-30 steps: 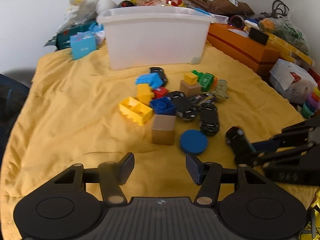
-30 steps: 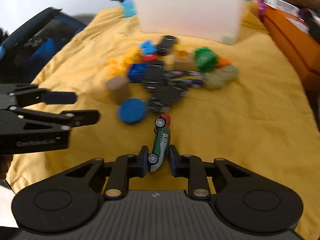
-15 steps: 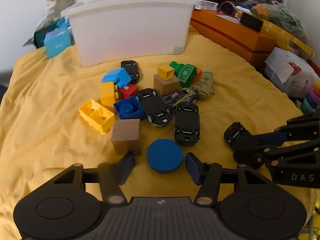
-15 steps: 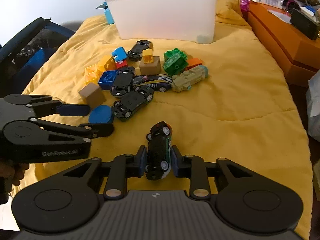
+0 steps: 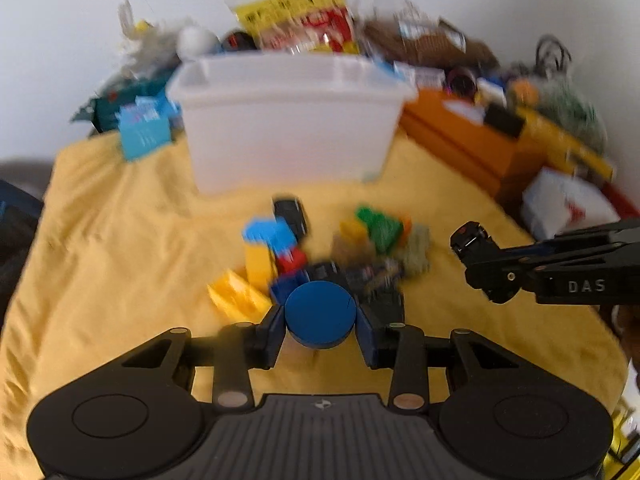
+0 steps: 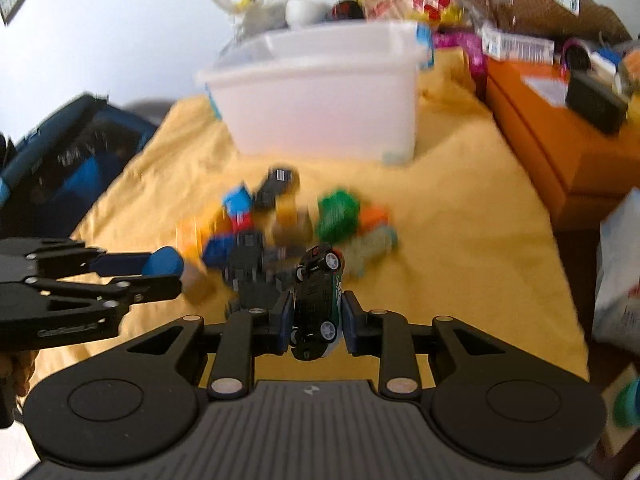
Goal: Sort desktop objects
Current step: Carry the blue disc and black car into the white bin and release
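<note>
My left gripper (image 5: 320,322) is shut on a round blue disc (image 5: 320,314), held above the yellow cloth. My right gripper (image 6: 314,320) is shut on a green and black toy car (image 6: 318,296), wheels facing up and right; the same car (image 5: 472,240) shows at the right in the left wrist view. Both views are blurred. A pile of toy bricks and cars (image 5: 320,248) lies on the cloth in front of both grippers. Behind the pile stands a white plastic bin (image 5: 288,124), also seen as the bin (image 6: 324,92) in the right wrist view.
An orange box (image 5: 468,148) with clutter on it runs along the right side. A light blue carton (image 5: 144,132) and bags sit behind and left of the bin. A dark blue bag (image 6: 68,160) lies off the cloth's left edge. A white packet (image 5: 568,208) rests at far right.
My left gripper closed on the blue disc and lifted it off the cloth. My right gripper rose with the toy car. Both cameras tilted up toward the bin.
</note>
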Demonstrator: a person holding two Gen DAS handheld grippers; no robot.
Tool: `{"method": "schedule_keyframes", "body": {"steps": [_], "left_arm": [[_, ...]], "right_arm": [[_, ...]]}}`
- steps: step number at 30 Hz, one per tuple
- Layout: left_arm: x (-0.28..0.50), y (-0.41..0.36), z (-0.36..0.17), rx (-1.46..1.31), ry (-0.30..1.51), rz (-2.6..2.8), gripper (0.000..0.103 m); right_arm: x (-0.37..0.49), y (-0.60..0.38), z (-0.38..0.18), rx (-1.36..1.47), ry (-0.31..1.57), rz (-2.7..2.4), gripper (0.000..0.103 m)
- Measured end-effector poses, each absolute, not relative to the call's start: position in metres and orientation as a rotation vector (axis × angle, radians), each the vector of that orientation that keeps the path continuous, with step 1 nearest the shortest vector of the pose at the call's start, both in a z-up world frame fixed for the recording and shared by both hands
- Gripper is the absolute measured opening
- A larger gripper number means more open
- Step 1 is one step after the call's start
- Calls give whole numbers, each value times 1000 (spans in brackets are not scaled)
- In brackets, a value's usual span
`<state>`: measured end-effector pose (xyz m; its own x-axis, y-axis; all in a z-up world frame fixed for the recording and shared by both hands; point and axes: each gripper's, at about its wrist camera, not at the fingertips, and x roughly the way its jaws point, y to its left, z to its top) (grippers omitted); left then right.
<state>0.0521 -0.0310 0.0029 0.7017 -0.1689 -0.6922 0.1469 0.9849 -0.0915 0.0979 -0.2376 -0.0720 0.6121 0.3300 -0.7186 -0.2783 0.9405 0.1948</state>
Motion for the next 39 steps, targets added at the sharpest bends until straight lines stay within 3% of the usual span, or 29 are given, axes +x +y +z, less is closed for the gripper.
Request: {"method": "schedule_keyframes", "body": {"steps": [12,21,34,37,38,39], "left_arm": [[121,-3,76,-72,672,-137,42],[197,5,112,-48,664,-111,42],[273,12,119,-66,750,-80,42],[282,10,117,-55,770,-75,45],[284,10,116,-54,775,-75,49],[284,10,115,-46,771,-66,54]], "right_arm": [[168,-232,-10,73,697,381,29],[243,-237,24,87,693,366,29],[305,-232,28,49,759,331,29],[314,-231,26,40,770,319,32],[316,-231,26,39,771,314,43],[318,-232,26,42,768,312,46]]}}
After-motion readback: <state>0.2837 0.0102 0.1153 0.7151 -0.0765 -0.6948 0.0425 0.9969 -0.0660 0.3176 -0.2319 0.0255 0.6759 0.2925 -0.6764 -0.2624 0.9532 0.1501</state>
